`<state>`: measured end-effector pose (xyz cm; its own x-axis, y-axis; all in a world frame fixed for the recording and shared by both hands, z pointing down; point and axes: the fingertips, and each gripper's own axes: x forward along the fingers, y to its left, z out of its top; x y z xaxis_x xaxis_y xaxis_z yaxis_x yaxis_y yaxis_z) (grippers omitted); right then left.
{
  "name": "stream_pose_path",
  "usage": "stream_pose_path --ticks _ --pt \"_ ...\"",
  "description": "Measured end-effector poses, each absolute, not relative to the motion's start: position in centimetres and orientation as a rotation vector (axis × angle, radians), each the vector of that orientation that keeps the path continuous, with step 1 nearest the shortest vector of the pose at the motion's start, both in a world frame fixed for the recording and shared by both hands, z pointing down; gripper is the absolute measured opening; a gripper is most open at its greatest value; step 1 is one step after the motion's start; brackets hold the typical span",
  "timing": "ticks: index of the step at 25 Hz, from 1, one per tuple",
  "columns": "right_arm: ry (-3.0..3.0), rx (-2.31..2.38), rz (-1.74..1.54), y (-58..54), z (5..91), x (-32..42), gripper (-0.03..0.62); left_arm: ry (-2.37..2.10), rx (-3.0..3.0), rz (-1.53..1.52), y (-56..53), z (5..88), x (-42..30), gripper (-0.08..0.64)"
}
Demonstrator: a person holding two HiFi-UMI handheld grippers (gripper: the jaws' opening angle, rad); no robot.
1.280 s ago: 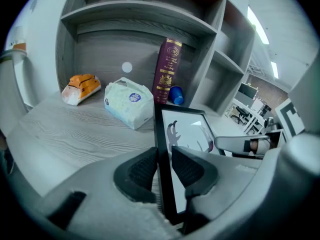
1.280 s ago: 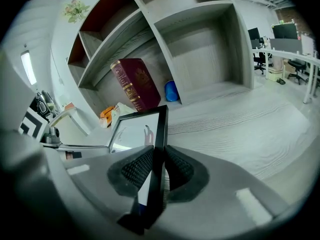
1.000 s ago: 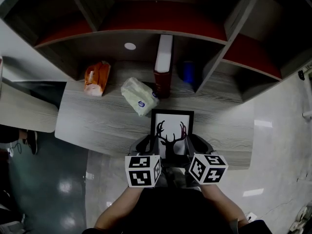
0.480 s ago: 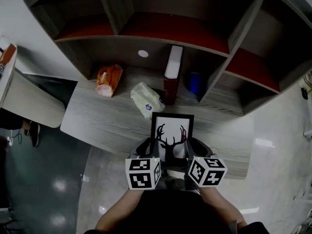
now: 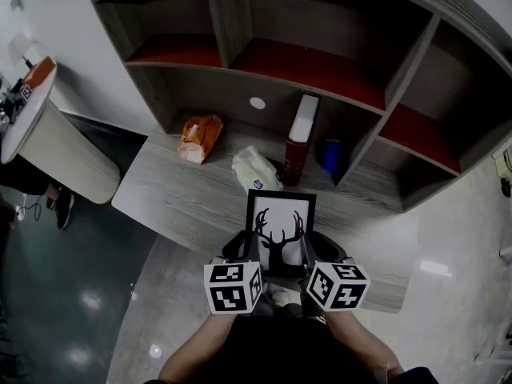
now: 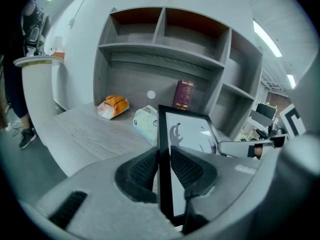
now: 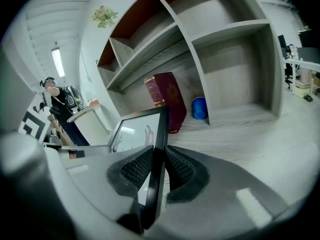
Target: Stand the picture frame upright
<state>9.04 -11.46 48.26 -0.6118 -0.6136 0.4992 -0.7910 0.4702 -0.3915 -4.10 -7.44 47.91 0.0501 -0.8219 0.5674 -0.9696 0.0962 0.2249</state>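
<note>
Both grippers have it: the left gripper (image 6: pixel 164 165) is clamped on the left border of the picture frame (image 5: pixel 280 229), and the right gripper (image 7: pixel 158 166) is pinched on its right border. The frame hangs over the front edge of the worktop (image 5: pixel 172 198), deer print facing the person, tipped up but not set down. The lift looks done; planting the bottom edge and letting go remain. Just behind sit a tissue pack (image 5: pixel 256 169) and a red book (image 5: pixel 298 138). Bare wood lies open toward the left front corner.
</note>
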Motion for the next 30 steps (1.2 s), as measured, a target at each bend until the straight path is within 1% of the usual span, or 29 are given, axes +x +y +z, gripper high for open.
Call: stream_pose_path --ticks 19,30 --pt "-2.553 1.037 0.818 -12.2 45.8 4.0 0.069 -1.984 1.661 0.236 -6.3 45.3 -8.5 0.078" --pt "-2.561 1.0 0.794 -13.1 45.7 -2.3 0.069 -1.999 1.633 0.205 -6.8 45.3 -14.6 0.077"
